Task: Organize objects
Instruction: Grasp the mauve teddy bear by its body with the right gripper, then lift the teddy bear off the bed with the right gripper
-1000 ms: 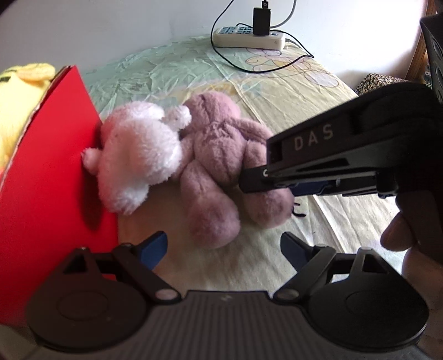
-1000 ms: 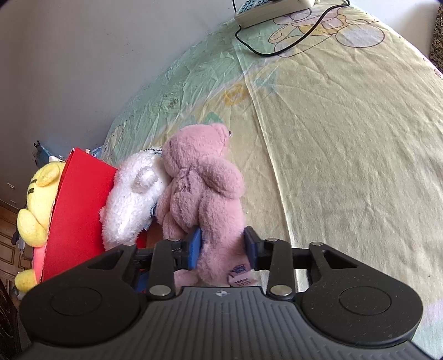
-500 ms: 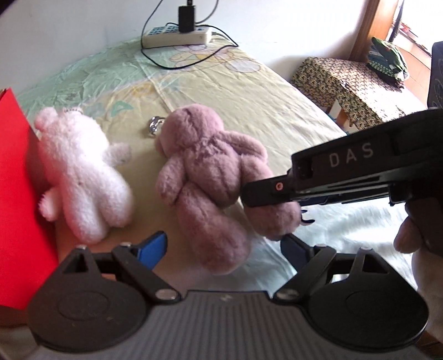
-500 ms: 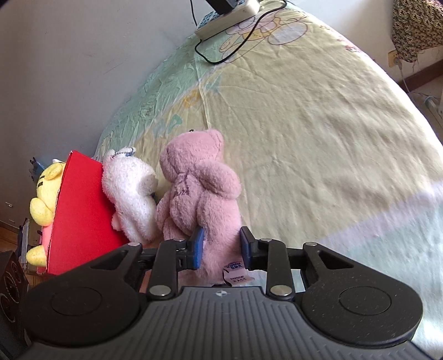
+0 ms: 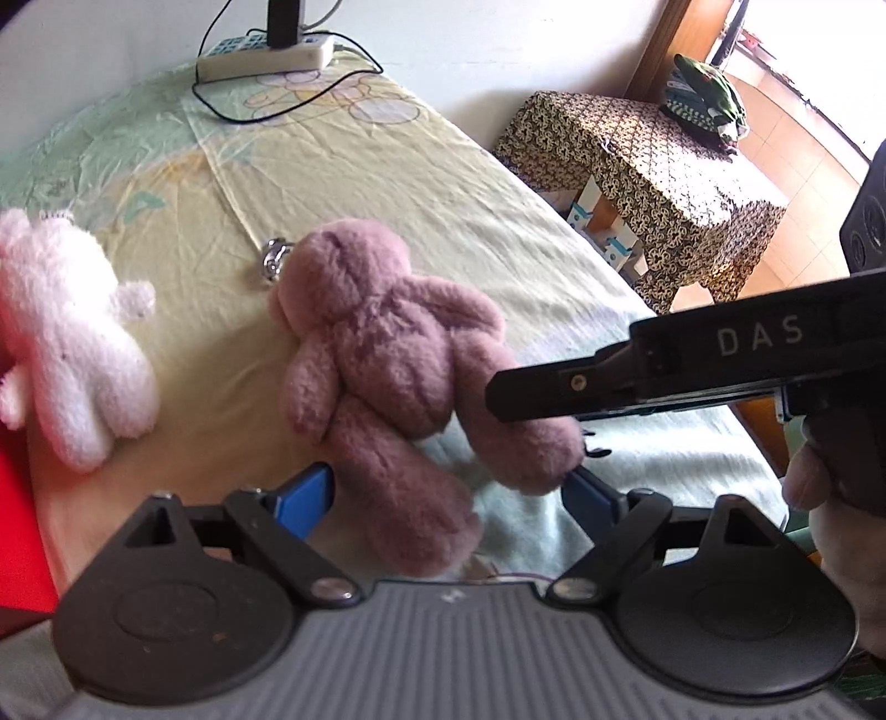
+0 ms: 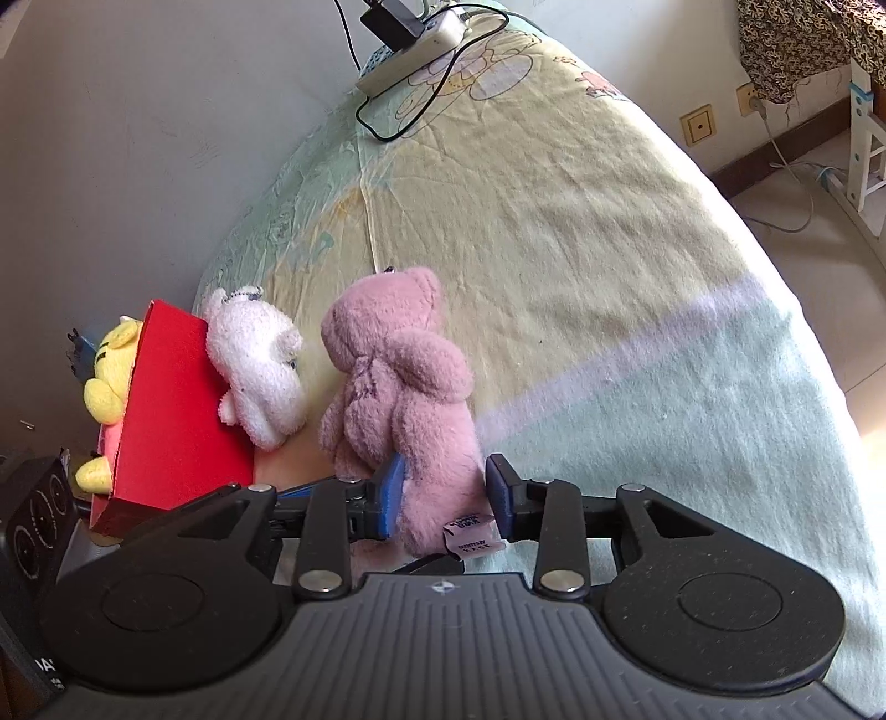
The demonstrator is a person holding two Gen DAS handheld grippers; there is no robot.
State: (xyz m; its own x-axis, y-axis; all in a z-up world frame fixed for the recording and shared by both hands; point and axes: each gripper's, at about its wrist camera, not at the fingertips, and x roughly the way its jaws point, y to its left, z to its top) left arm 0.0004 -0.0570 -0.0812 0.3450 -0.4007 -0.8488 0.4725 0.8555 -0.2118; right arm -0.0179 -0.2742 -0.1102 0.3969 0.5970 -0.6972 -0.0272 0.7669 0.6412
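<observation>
Pink bear [image 6: 398, 387] lies on the bed [image 6: 581, 221], near the white bear [image 6: 257, 365] and red box [image 6: 171, 410]. Right tool [image 6: 443, 493] pinches its leg, though the grip looks loose. Left tool [image 5: 448, 498] waits wide around the legs. Squeeze firmly, lift slowly, and keep the tools apart.

Pink plush bear [image 5: 387, 354] lying on pale sheet [image 5: 498, 232], leg clamped by right gripper [image 5: 531, 387], left gripper [image 5: 448, 493] spread wide below, white plush [image 5: 66, 343] left, power strip [image 5: 266, 52] behind
</observation>
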